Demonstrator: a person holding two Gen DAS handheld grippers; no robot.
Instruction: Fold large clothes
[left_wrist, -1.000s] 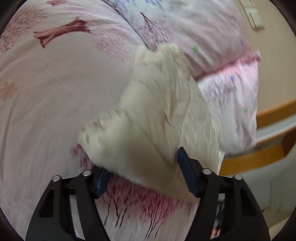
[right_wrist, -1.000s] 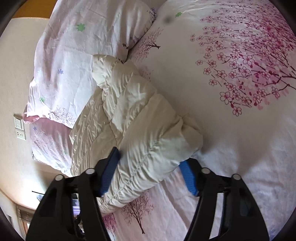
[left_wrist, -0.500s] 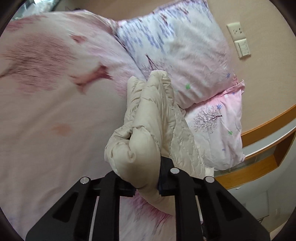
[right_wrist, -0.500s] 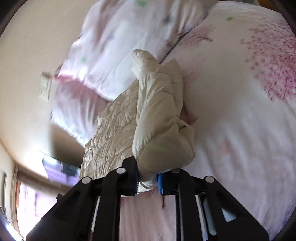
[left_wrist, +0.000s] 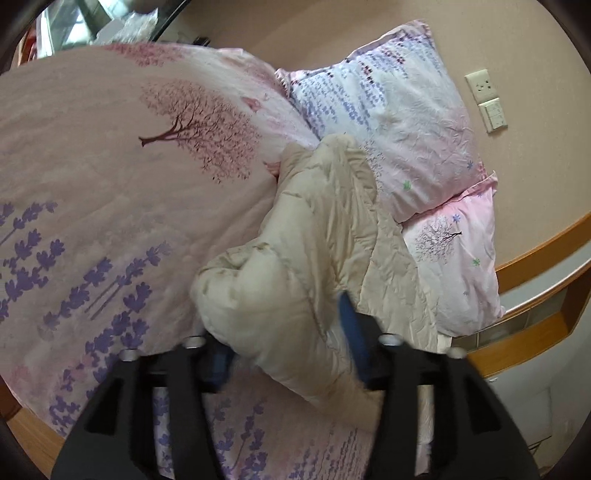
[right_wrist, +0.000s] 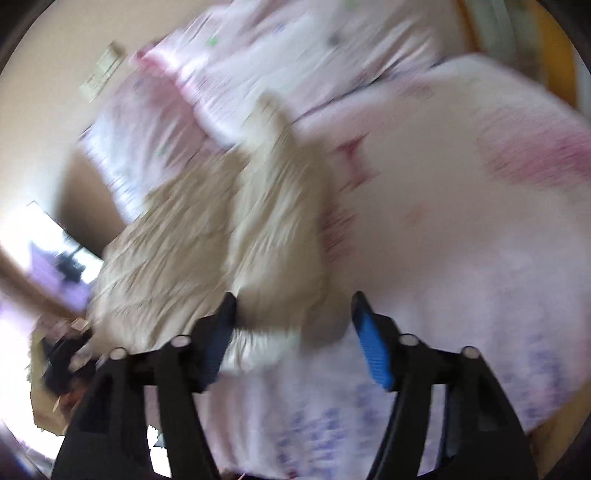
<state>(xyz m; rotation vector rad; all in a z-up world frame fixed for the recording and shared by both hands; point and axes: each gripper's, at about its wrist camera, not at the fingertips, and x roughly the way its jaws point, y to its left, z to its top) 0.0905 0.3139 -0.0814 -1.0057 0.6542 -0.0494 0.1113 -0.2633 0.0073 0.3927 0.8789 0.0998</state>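
Two grippers hang over the puffy cream jacket (left_wrist: 325, 236). It lies bunched on the bed (left_wrist: 110, 192), right next to the pillows (left_wrist: 399, 122). The left gripper (left_wrist: 286, 338) has its jaws wide apart around the jacket's near end, not squeezing. The right gripper (right_wrist: 295, 332) is spread wide too, though its view is blurry. A good next move, I think, is to pinch an edge and lay it flat. The bed is soft, with pink trees and purple flowers. Behind the pillows is a tan wall (left_wrist: 517, 44).
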